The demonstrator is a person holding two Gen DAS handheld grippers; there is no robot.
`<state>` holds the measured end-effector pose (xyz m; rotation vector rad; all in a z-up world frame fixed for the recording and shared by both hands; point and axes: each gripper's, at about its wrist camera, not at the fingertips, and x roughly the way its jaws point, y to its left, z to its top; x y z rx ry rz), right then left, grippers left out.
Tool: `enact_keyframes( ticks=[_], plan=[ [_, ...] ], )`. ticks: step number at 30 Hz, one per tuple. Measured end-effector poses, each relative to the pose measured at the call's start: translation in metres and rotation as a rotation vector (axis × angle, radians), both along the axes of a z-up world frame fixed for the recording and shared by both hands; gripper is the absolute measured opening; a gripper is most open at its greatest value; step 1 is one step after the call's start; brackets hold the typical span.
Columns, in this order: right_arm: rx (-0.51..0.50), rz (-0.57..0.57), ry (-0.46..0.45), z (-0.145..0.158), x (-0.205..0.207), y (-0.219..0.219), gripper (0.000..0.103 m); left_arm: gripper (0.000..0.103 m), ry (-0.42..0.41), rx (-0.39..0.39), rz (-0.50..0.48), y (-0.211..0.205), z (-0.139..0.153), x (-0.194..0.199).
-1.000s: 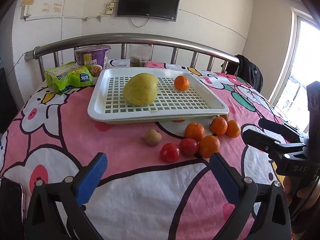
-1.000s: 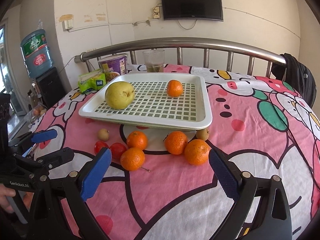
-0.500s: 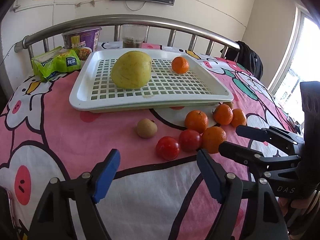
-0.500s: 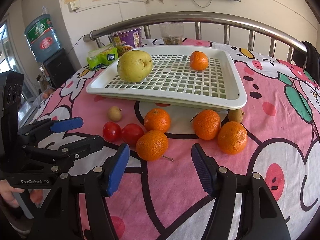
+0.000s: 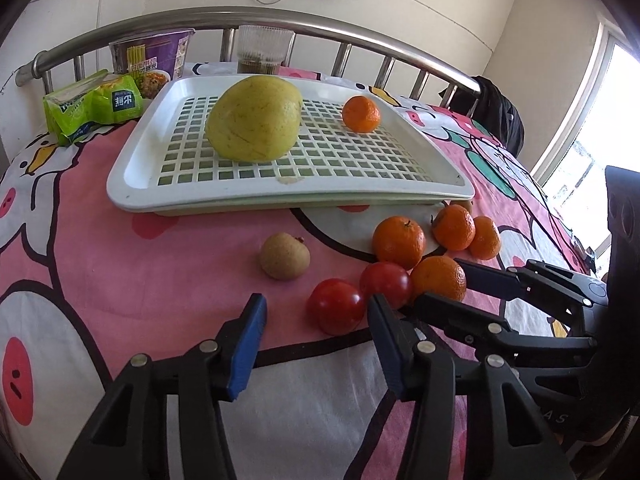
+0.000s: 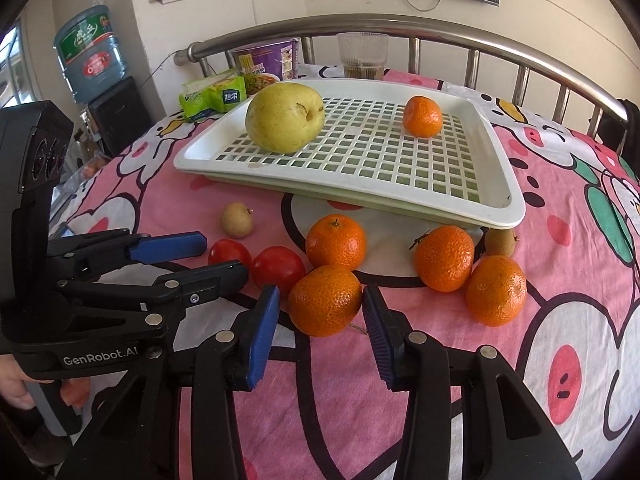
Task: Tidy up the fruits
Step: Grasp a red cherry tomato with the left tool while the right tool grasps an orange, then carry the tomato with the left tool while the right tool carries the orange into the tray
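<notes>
A white slotted tray (image 5: 132, 184) (image 6: 500, 168) holds a big yellow pear (image 5: 254, 118) (image 6: 284, 117) and one mandarin (image 5: 361, 114) (image 6: 422, 116). In front of it on the pink cloth lie several mandarins, two red tomatoes (image 5: 338, 306) (image 5: 386, 284) and a small brown fruit (image 5: 284, 256) (image 6: 237, 220). My left gripper (image 5: 316, 328) is open, its fingers either side of the near tomato, just short of it. My right gripper (image 6: 318, 320) is open around the nearest mandarin (image 6: 325, 300) (image 5: 439, 278), not touching it.
At the back stand a purple noodle cup (image 5: 150, 60), a green snack pack (image 5: 94, 106) and a glass (image 5: 264, 50) before a steel rail (image 5: 360, 36). A second small brown fruit (image 6: 500, 242) sits under the tray's right corner. A water bottle (image 6: 90, 54) stands left.
Both grippers have moved forward and down toward the loose fruit. The jaws of both have narrowed. The left now brackets a tomato, the right a mandarin.
</notes>
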<state>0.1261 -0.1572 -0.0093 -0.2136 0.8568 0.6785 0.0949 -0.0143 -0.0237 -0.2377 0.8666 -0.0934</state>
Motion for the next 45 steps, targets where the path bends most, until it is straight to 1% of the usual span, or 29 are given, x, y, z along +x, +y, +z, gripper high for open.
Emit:
enact_keyframes(
  ticks=[3, 4, 5, 7, 10, 15, 19, 25, 30, 36, 41, 44, 45],
  plan=[
    [0.01, -0.001, 0.0, 0.0, 0.001, -0.002, 0.038, 0.043, -0.008, 0.003, -0.02, -0.003, 0.0, 0.0],
    [0.014, -0.002, 0.001, 0.0, 0.0, -0.003, 0.037, 0.036, -0.009, -0.008, -0.03, -0.003, 0.0, -0.001],
    [0.017, -0.002, 0.003, 0.0, 0.0, -0.004, 0.037, 0.032, -0.011, -0.016, -0.037, -0.004, 0.0, -0.001],
    [0.026, -0.006, 0.011, 0.0, 0.0, -0.006, 0.037, 0.032, -0.014, -0.009, -0.041, -0.005, 0.001, -0.003],
    [0.04, -0.015, 0.018, 0.001, -0.002, -0.009, 0.037, 0.032, -0.029, -0.028, -0.04, -0.002, 0.003, -0.008],
    [0.057, -0.032, 0.02, 0.007, -0.002, -0.017, 0.036, 0.032, -0.053, -0.032, -0.029, 0.0, 0.011, -0.017],
    [0.082, -0.039, 0.006, 0.015, -0.004, -0.025, 0.036, 0.032, -0.078, -0.025, -0.018, 0.001, 0.02, -0.023],
    [0.093, -0.039, -0.03, 0.029, -0.005, -0.03, 0.036, 0.032, -0.122, -0.023, -0.003, 0.005, 0.036, -0.026],
    [0.106, -0.048, -0.06, 0.043, 0.003, -0.03, 0.036, 0.032, -0.147, 0.009, 0.017, 0.01, 0.047, -0.022],
    [0.115, -0.047, -0.085, 0.056, 0.018, -0.027, 0.036, 0.032, -0.165, 0.006, 0.071, 0.03, 0.058, -0.011],
    [0.149, -0.054, -0.061, 0.062, 0.039, -0.023, 0.036, 0.032, -0.153, 0.008, 0.118, 0.043, 0.059, 0.005],
    [0.154, -0.059, -0.05, 0.063, 0.052, -0.018, 0.036, 0.032, -0.145, -0.017, 0.152, 0.053, 0.056, 0.015],
    [0.151, -0.061, -0.049, 0.063, 0.055, -0.015, 0.036, 0.032, -0.143, -0.014, 0.163, 0.054, 0.055, 0.018]
  ],
)
